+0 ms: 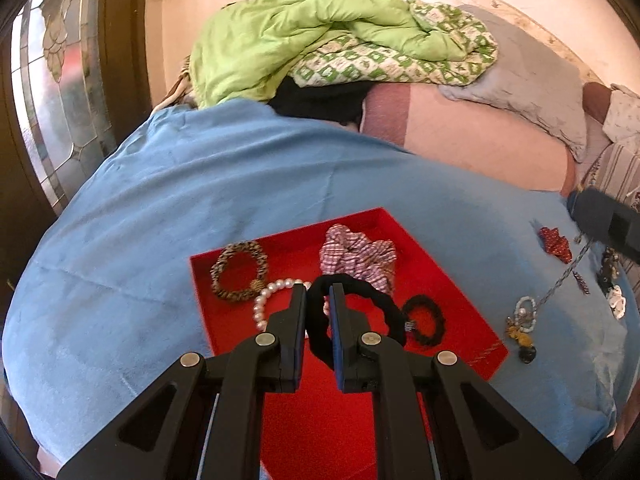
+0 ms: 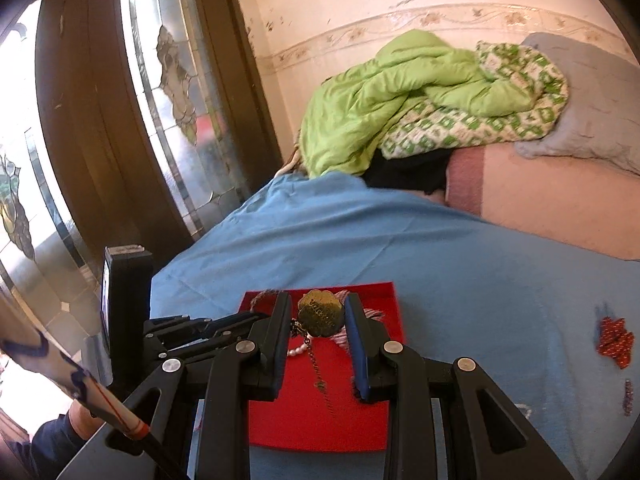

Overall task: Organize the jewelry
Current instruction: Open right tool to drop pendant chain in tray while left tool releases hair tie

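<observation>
Right wrist view: fingers point(image 2: 318, 312) hide the red tray's point(image 2: 320, 420) contents.

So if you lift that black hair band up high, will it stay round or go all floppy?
Probably floppy: the black hair band already sags where the left gripper pinches it. It looks like soft fabric, so likely light and unlikely to slip.

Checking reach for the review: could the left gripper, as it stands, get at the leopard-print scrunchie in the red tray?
Probably not yet: the left gripper is shut on the black hair tie. The leopard-print scrunchie lies uncovered in the red tray, so its path looks free.
</observation>
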